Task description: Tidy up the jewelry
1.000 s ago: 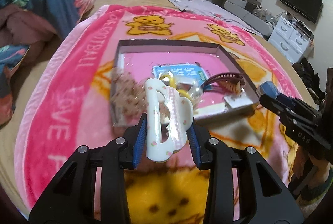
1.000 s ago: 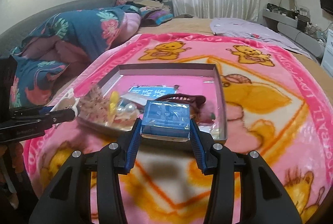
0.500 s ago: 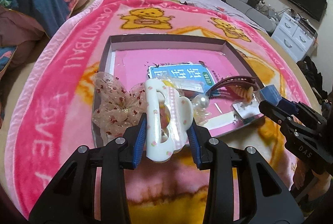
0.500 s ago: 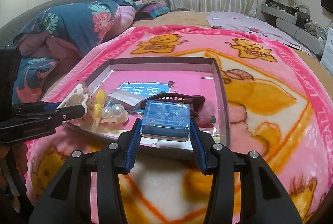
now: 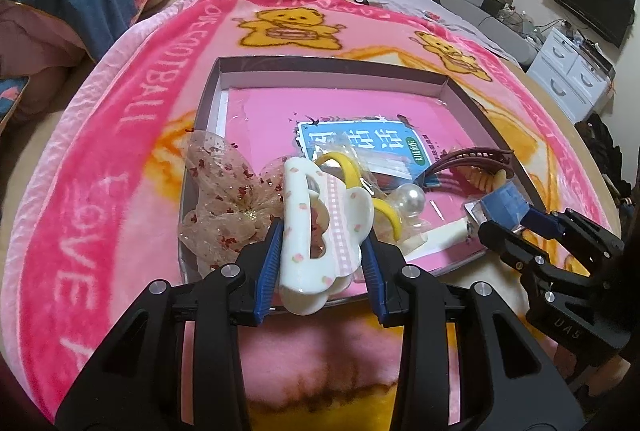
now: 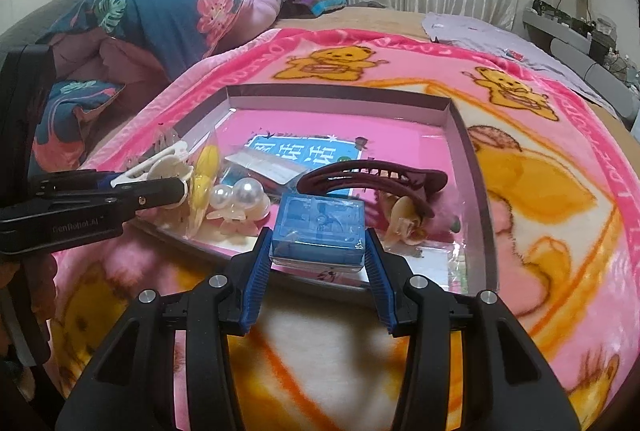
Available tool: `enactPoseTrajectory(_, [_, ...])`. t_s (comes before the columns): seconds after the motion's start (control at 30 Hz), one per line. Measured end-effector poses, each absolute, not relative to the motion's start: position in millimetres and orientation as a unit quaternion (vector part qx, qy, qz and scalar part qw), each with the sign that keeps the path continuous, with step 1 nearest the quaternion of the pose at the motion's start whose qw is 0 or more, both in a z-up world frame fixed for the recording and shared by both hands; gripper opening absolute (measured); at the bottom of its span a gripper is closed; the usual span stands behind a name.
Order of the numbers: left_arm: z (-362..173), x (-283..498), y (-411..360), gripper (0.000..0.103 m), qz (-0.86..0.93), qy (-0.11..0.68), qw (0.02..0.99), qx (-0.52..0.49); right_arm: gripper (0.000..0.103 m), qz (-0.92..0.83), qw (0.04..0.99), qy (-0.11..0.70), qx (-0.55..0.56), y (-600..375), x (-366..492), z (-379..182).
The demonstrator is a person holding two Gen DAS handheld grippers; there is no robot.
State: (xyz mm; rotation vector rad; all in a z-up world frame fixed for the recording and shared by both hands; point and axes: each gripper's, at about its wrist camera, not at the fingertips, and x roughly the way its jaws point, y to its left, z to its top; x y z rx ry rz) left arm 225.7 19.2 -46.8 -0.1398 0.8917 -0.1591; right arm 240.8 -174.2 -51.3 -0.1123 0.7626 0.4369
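In the left wrist view, the left gripper [image 5: 322, 251] sits low in the middle of the frame, its blue pads clamped on a white floral hair claw clip [image 5: 316, 227]. Behind it, mid-frame, the shallow grey tray [image 5: 332, 65] lies on the pink bear blanket [image 5: 132, 135], holding a sheer speckled bow [image 5: 228, 199], a pearl [image 5: 412, 197], a dark red hair clip [image 5: 468, 161] and a blue card [image 5: 360, 143]. At right the right gripper [image 5: 508, 217] comes in

In the right wrist view, the right gripper [image 6: 318, 251], lower centre, grips a small blue box [image 6: 318, 227] over the tray's near edge [image 6: 472, 159]; the left gripper [image 6: 176, 187] enters from the left edge with the white clip [image 6: 164, 163]
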Motion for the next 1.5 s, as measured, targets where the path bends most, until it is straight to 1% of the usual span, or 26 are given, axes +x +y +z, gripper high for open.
enactPoseTrajectory(0.27, [-43.8, 226.8, 24.1, 0.029, -0.073, 0.425, 0.899, -0.072, 0.045, 0.21, 0.902, 0.373, -0.05, -174.7, 242.0, -52.9])
enactPoseTrajectory(0.4, [-40.4, 226.9, 26.8, 0.03, -0.073, 0.421, 0.901, -0.076, 0.053, 0.213, 0.903, 0.37, -0.051, -174.7, 239.8, -51.7])
enactPoseTrajectory(0.43, [-39.3, 226.7, 27.2, 0.031, -0.074, 0.42, 0.901, -0.076, 0.054, 0.214, 0.903, 0.369, -0.052, -174.4, 238.7, -51.1])
enactPoseTrajectory(0.47, [-37.9, 226.0, 27.6, 0.035, -0.073, 0.418, 0.902, -0.077, 0.055, 0.214, 0.903, 0.368, -0.053, -174.5, 237.1, -50.2])
enactPoseTrajectory(0.53, [-34.4, 225.1, 28.3, 0.04, -0.074, 0.415, 0.904, -0.077, 0.063, 0.213, 0.905, 0.363, -0.053, -175.0, 233.5, -47.1])
enactPoseTrajectory(0.63, [-25.6, 220.0, 28.2, 0.046, -0.077, 0.405, 0.907, -0.079, 0.072, 0.213, 0.91, 0.354, -0.042, -179.6, 225.8, -39.8])
enactPoseTrajectory(0.67, [-22.4, 218.1, 27.7, 0.049, -0.078, 0.402, 0.909, -0.08, 0.074, 0.212, 0.912, 0.35, -0.039, -181.3, 223.3, -37.4])
enactPoseTrajectory(0.7, [-20.1, 216.6, 27.4, 0.051, -0.078, 0.399, 0.91, -0.08, 0.079, 0.211, 0.913, 0.347, -0.037, -182.5, 221.2, -35.2])
enactPoseTrajectory(0.83, [-7.1, 207.6, 26.6, 0.061, -0.08, 0.385, 0.916, -0.082, 0.088, 0.204, 0.919, 0.335, -0.03, -189.1, 211.1, -26.1])
enactPoseTrajectory(0.9, [-1.8, 202.1, 27.1, 0.066, -0.08, 0.38, 0.918, -0.086, 0.089, 0.202, 0.921, 0.333, -0.027, -192.6, 207.7, -23.4])
enactPoseTrajectory(0.97, [3.3, 196.4, 27.0, 0.075, -0.079, 0.374, 0.92, -0.087, 0.09, 0.198, 0.922, 0.333, -0.021, -196.4, 204.7, -21.0])
enactPoseTrajectory(1.03, [7.8, 191.5, 25.8, 0.083, -0.077, 0.368, 0.923, -0.084, 0.095, 0.194, 0.924, 0.33, -0.016, -200.0, 203.0, -18.8])
enactPoseTrajectory(1.13, [14.6, 181.1, 22.1, 0.092, -0.072, 0.359, 0.928, -0.074, 0.096, 0.189, 0.926, 0.328, -0.013, -204.3, 197.9, -14.7])
enactPoseTrajectory(1.17, [16.9, 177.7, 20.9, 0.093, -0.069, 0.356, 0.929, -0.07, 0.096, 0.187, 0.927, 0.326, -0.013, -205.6, 195.7, -13.0])
enactPoseTrajectory(1.5, [17.5, 142.8, 11.2, 0.094, -0.058, 0.351, 0.933, -0.046, 0.098, 0.176, 0.937, 0.301, -0.008, -220.6, 162.0, 7.6])
